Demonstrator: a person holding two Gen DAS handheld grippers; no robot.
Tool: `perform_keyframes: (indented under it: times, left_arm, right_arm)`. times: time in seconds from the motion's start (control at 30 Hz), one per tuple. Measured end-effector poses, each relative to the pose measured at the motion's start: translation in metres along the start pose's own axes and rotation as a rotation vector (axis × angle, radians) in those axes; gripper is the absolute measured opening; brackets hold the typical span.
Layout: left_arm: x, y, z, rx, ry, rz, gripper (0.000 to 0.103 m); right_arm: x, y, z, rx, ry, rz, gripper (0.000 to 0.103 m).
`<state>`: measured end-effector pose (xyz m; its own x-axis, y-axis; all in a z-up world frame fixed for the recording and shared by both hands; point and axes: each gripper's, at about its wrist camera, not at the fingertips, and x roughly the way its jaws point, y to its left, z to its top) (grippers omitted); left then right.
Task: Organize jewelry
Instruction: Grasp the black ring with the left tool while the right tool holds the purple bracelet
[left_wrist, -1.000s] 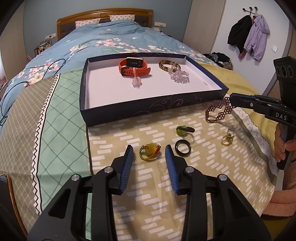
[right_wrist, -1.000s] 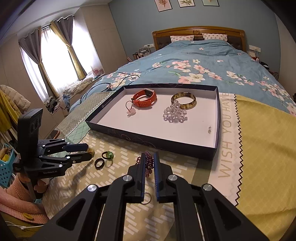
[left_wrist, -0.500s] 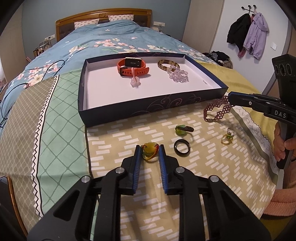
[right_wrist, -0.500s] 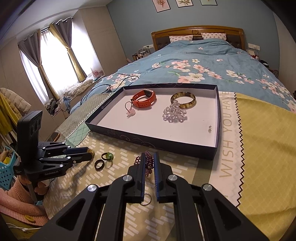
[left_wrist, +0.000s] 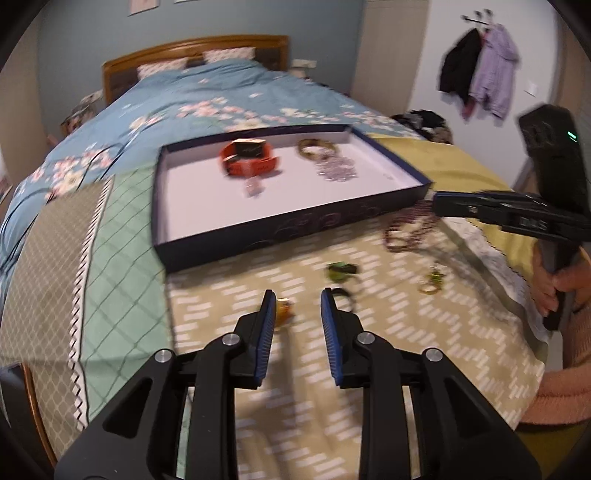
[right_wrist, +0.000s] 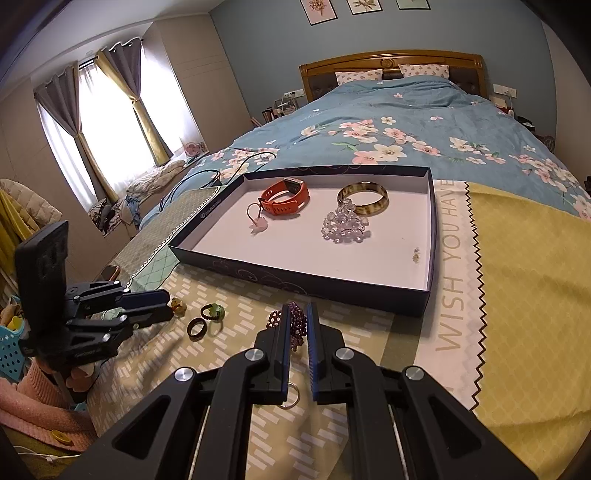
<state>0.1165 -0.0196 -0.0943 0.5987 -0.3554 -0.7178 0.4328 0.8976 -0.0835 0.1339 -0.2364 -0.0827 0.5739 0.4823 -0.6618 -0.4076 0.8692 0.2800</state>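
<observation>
A dark blue tray (right_wrist: 295, 282) (left_wrist: 207, 251) on the bed holds an orange watch (right_wrist: 284, 197), a brown bangle (right_wrist: 364, 197), a clear bead bracelet (right_wrist: 345, 225) and a pink charm (right_wrist: 258, 225). My right gripper (right_wrist: 298, 317) (left_wrist: 437, 206) is shut on a purple bead bracelet (right_wrist: 297, 325) (left_wrist: 410, 230) just in front of the tray. My left gripper (left_wrist: 298, 302) (right_wrist: 168, 304) is open; a yellow-green ring (left_wrist: 283, 310) (right_wrist: 178, 305) lies on the cloth beside its left finger. A green ring (left_wrist: 341, 269) (right_wrist: 214, 312) and a black ring (right_wrist: 195, 328) lie nearby.
A gold ring (left_wrist: 430, 284) lies on the cloth to the right, and shows under my right gripper (right_wrist: 290, 397). The floral duvet (right_wrist: 388, 125) stretches behind the tray to the wooden headboard (right_wrist: 391, 66). A blue basket (right_wrist: 13, 350) stands beside the bed.
My left gripper had closed around the yellow-green ring, and now it stands wider open and has shifted right, with the ring beside its left finger. My right gripper keeps its hold on the purple bracelet.
</observation>
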Motion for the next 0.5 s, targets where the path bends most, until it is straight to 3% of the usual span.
perform_keyframes:
  times: [0.17,0.27,0.5]
  left_arm:
    - [0.012,-0.021,0.004,0.078,0.035,-0.024,0.025]
    - [0.028,-0.021,0.006,0.070,0.091,-0.023,0.025]
    - [0.034,-0.022,0.006,0.073,0.099,-0.034,0.022]
  right_arm:
    - [0.000,0.001,-0.001,0.001,-0.001,0.004,0.007]
    - [-0.002,0.001,0.000,0.001,-0.005,0.006,0.007]
    - [-0.004,0.002,0.002,-0.003,-0.016,0.009,0.007]
